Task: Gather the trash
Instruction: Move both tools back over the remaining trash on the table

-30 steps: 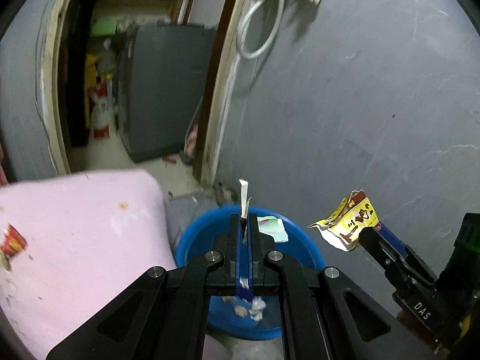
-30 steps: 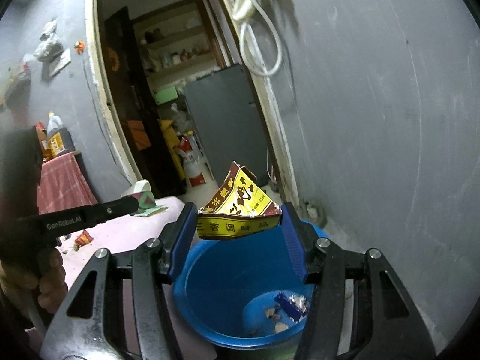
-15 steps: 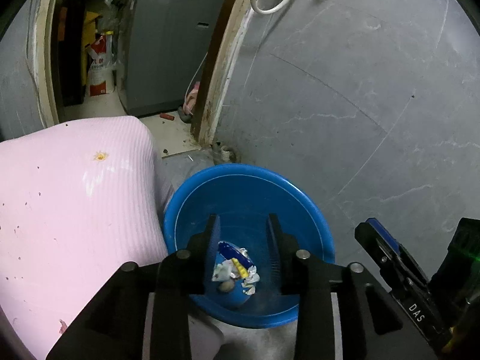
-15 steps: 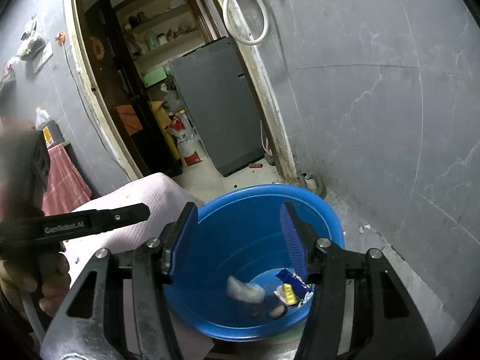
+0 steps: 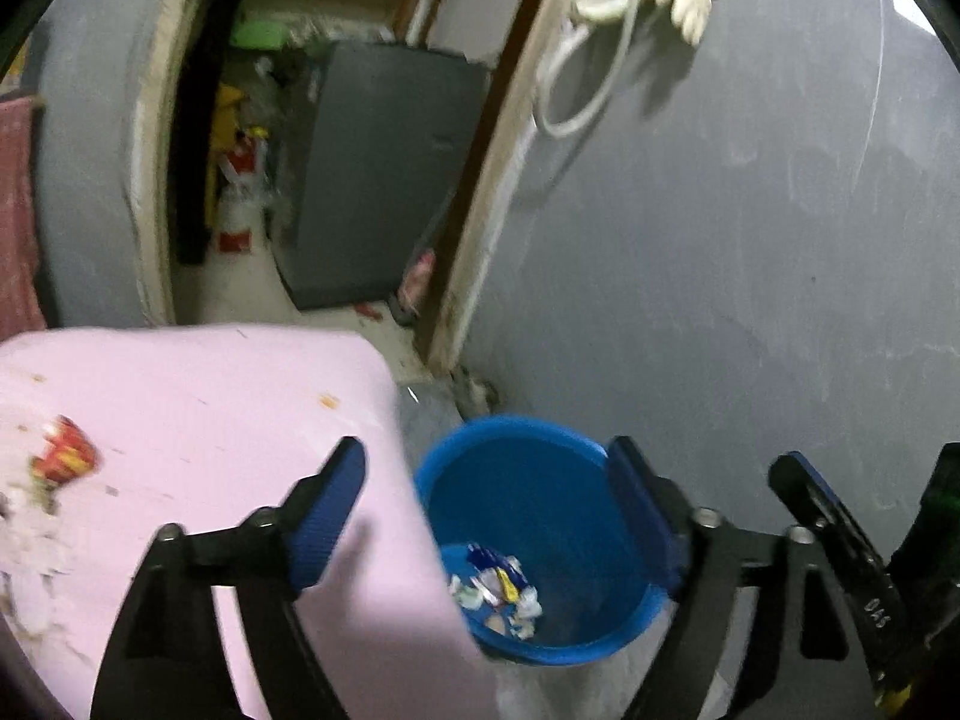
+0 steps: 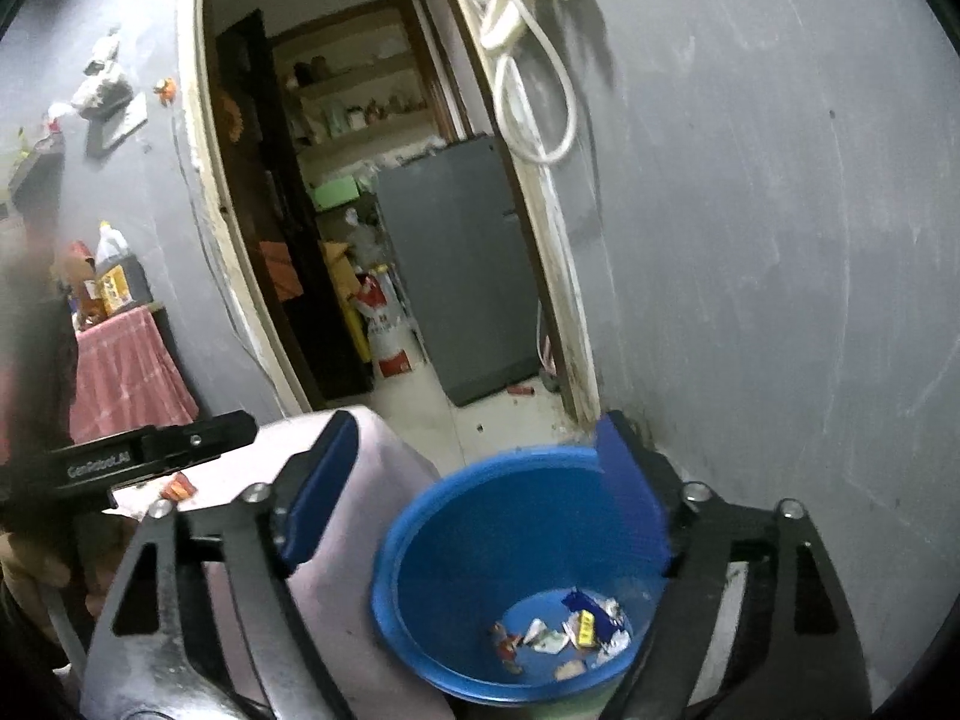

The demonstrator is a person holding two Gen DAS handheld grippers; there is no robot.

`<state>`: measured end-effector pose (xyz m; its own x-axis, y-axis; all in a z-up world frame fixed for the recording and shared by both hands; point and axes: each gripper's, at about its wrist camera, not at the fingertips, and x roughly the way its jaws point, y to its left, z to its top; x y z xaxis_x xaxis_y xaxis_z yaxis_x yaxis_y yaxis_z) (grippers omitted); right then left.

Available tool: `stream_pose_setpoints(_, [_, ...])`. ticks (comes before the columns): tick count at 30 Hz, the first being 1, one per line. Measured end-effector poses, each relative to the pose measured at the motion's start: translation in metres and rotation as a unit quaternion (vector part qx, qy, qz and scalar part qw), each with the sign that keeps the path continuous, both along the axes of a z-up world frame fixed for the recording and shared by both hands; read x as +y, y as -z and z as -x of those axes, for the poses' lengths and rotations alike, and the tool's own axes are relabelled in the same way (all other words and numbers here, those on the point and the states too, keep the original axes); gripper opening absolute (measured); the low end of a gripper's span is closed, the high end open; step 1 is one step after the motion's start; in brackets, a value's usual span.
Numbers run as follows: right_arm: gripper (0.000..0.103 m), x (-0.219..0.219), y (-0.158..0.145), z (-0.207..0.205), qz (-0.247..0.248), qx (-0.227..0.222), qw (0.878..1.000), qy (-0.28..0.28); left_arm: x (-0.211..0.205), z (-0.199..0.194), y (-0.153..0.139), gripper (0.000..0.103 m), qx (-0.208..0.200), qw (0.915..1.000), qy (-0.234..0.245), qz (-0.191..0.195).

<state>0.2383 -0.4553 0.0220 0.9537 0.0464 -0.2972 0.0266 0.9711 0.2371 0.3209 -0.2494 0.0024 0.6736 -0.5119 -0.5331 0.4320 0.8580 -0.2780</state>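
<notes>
A blue bucket (image 5: 540,462) stands on the floor beside the pink table (image 5: 198,396), and shows in the right wrist view too (image 6: 480,540). Several wrappers (image 5: 495,588) lie at its bottom, also seen from the right (image 6: 564,630). My left gripper (image 5: 486,516) is open and empty, above the table's edge and the bucket. My right gripper (image 6: 474,486) is open and empty, above the bucket. A red and yellow wrapper (image 5: 63,456) and white scraps (image 5: 30,540) lie on the table at the left. A small red wrapper (image 6: 180,486) shows on the table.
A grey wall (image 5: 750,270) rises right behind the bucket. An open doorway (image 6: 372,210) leads to a room with a grey cabinet (image 6: 462,264). A white cable (image 6: 528,90) hangs on the door frame. A red cloth (image 6: 120,372) covers a stand at the left.
Both grippers opened and dropped their wrappers into the bucket. Both have since opened wider and lifted back; the left one has swung left over the table's edge.
</notes>
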Motion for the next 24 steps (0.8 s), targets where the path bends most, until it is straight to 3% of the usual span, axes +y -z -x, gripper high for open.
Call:
stream_pose_setpoints(3, [0.097, 0.014, -0.017, 0.005, 0.004, -0.020, 1.000, -0.005, 0.025, 0.010, -0.018, 0.097, -0.032, 0.9990, -0.030, 0.010])
stream_pose_setpoints(5, [0.103, 0.025, -0.028, 0.008, 0.007, -0.034, 0.999, -0.011, 0.042, 0.017, -0.032, 0.098, -0.056, 0.9972, -0.048, 0.012])
stream_pose_setpoints(13, [0.103, 0.080, -0.065, 0.017, 0.023, -0.086, 0.995, -0.050, 0.111, 0.054, -0.070, 0.101, -0.138, 0.9842, -0.112, -0.001])
stream_pose_setpoints(24, [0.103, 0.165, -0.092, 0.024, 0.033, -0.144, 0.982, -0.119, 0.189, 0.102, -0.088, 0.101, -0.192, 0.9618, -0.193, -0.030])
